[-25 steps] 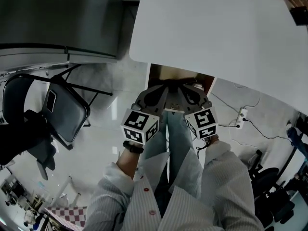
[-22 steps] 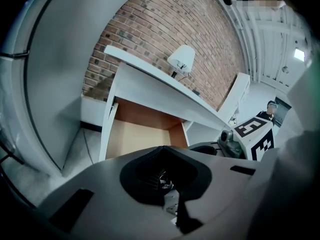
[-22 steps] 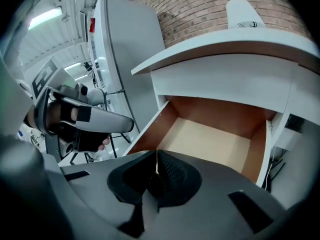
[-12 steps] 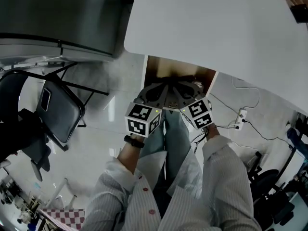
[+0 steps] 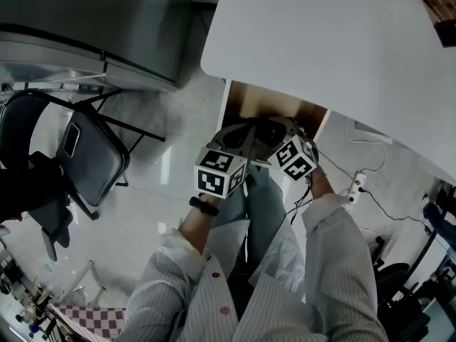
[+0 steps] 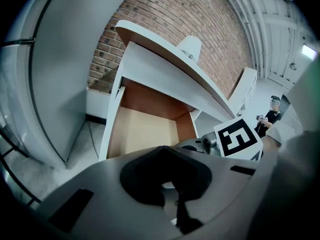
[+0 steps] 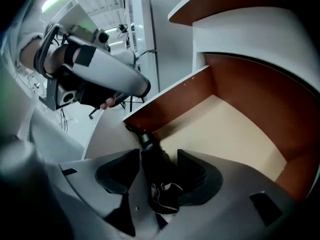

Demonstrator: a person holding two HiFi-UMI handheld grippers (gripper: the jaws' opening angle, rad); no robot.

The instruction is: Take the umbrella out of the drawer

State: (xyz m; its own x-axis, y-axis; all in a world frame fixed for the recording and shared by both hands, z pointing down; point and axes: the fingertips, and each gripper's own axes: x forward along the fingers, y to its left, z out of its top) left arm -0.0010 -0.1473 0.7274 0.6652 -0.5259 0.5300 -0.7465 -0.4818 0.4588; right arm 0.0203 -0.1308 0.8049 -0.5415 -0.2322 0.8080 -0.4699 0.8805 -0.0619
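Observation:
The wooden drawer (image 5: 242,105) stands pulled out under the white desk (image 5: 342,41). A black folded umbrella (image 7: 161,179) lies at the drawer's front corner, handle end against the side wall. My right gripper (image 7: 158,158) points steeply down over it, and its jaws are opening with the umbrella between them. The left pad stands clear of the umbrella. My left gripper (image 6: 165,151) hovers beside it at the drawer's front, pads together on nothing. In the head view both grippers, left (image 5: 235,140) and right (image 5: 276,132), cover the umbrella.
The drawer's floor (image 6: 142,131) shows bare pale wood behind the grippers. A folding chair (image 5: 85,162) and a grey cabinet (image 5: 92,20) stand to the left. A power strip (image 5: 356,184) with cables lies on the floor at the right.
Both grippers have sunk toward the drawer's mouth. The right one has rolled, so its marker cube now shows another face.

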